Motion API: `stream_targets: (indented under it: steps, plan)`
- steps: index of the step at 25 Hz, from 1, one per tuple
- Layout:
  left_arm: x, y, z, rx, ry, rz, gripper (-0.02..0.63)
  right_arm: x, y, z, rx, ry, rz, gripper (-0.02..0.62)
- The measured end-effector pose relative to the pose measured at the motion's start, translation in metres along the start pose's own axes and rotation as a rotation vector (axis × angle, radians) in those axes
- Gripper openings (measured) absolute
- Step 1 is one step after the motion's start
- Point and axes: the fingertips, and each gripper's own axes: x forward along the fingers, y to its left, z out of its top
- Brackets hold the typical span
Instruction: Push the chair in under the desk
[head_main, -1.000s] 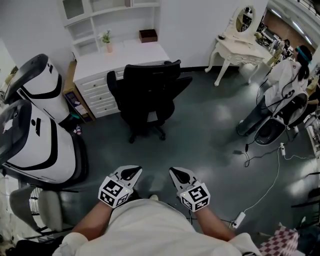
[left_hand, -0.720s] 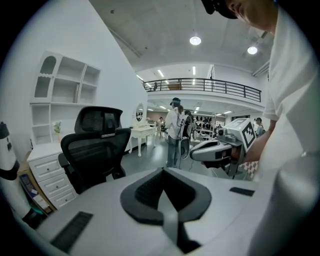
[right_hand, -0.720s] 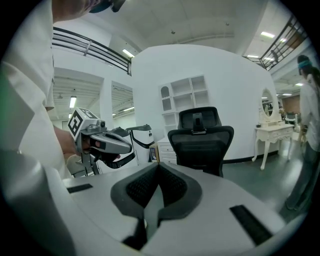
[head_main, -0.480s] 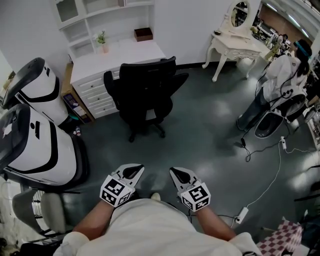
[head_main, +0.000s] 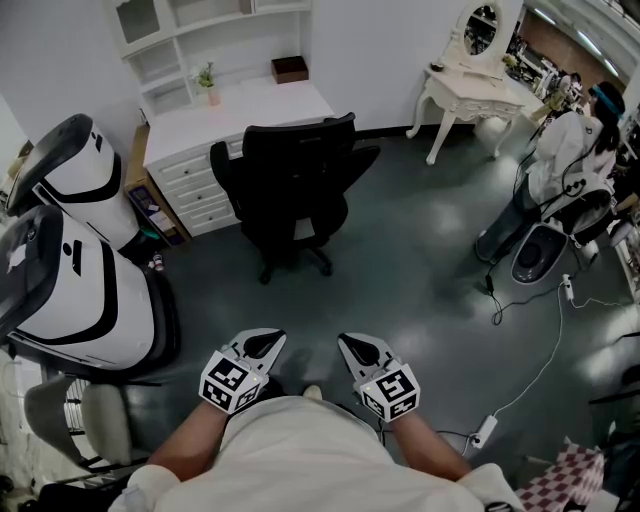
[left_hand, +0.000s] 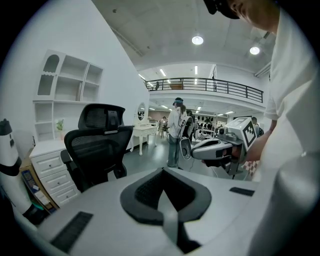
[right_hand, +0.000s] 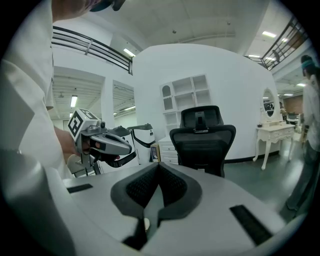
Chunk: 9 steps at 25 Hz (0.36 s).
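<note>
A black mesh office chair (head_main: 292, 185) stands on the grey floor, its back toward me, in front of a white desk (head_main: 235, 112) with drawers and shelves. The chair (left_hand: 97, 142) shows left of centre in the left gripper view, and the chair (right_hand: 202, 140) sits straight ahead in the right gripper view. My left gripper (head_main: 262, 345) and right gripper (head_main: 356, 349) are held side by side close to my body, well short of the chair. Both are shut with nothing between the jaws.
Two large white-and-black machines (head_main: 70, 260) stand at the left. A white dressing table (head_main: 470, 85) with a mirror is at the back right. A person (head_main: 565, 165) stands at the right beside a black device, with cables (head_main: 545, 350) trailing across the floor.
The view has shifted slightly, so the chair and desk sit a little lower-left than a second ago. Both grippers have stayed in place and shut.
</note>
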Motion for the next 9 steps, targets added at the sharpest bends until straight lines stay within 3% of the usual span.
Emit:
stream_targets:
  steps: [9]
  plan:
    - [0.0031, -0.0041, -0.0045, -0.001, 0.019, -0.003, -0.003, -0.0027, -0.0051, 0.0028, -0.005, -0.009, -0.004, 0.003]
